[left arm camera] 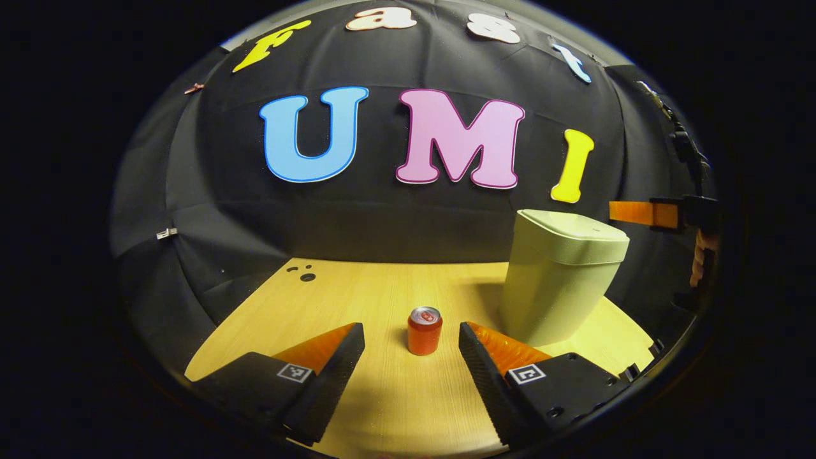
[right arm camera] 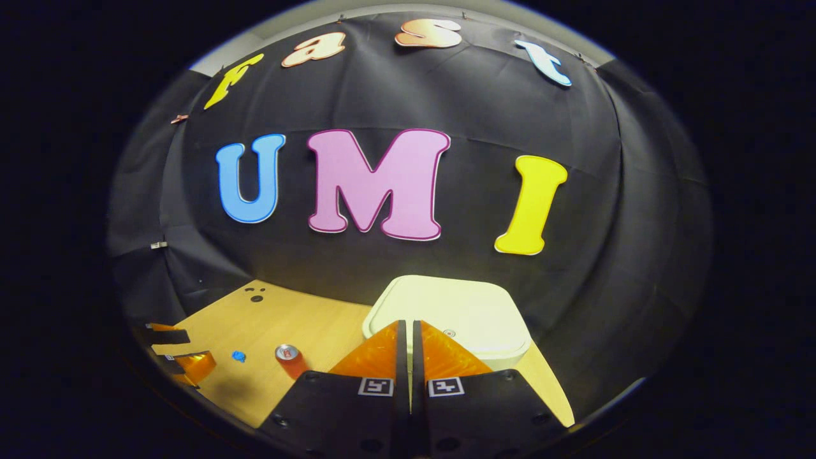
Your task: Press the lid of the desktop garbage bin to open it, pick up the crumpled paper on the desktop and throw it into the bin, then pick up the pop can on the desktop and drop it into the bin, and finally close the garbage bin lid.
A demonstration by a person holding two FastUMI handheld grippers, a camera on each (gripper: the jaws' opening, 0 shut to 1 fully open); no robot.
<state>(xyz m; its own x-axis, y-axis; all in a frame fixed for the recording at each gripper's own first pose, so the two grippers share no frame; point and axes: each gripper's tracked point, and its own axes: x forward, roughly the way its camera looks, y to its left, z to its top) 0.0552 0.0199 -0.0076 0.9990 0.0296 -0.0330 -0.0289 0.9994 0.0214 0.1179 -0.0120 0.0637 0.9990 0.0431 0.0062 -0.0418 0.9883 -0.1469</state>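
Bin [right arm camera: 446, 312] is standing at the surface's [left arm camera: 382, 408] right rear, lid down. Right claw [right arm camera: 409, 338], fingers closed together and empty, is hovering over the lid; press squarely downward, I judge. Left claw [left arm camera: 411, 344] is spread wide, framing the upright can [left arm camera: 424, 330]. Small blue scrap [right arm camera: 238, 356] is lying left of the can, clear of the bin.

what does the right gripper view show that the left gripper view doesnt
Right gripper view: the bin lid seen from above, closed, with the right gripper shut over its near edge, and a small blue scrap, likely the crumpled paper, on the table.

Left gripper view: the bin's side wall at full height, and the left gripper open, fingers either side of the upright pop can ahead.

Shared: bin, pop can, table and both grippers.
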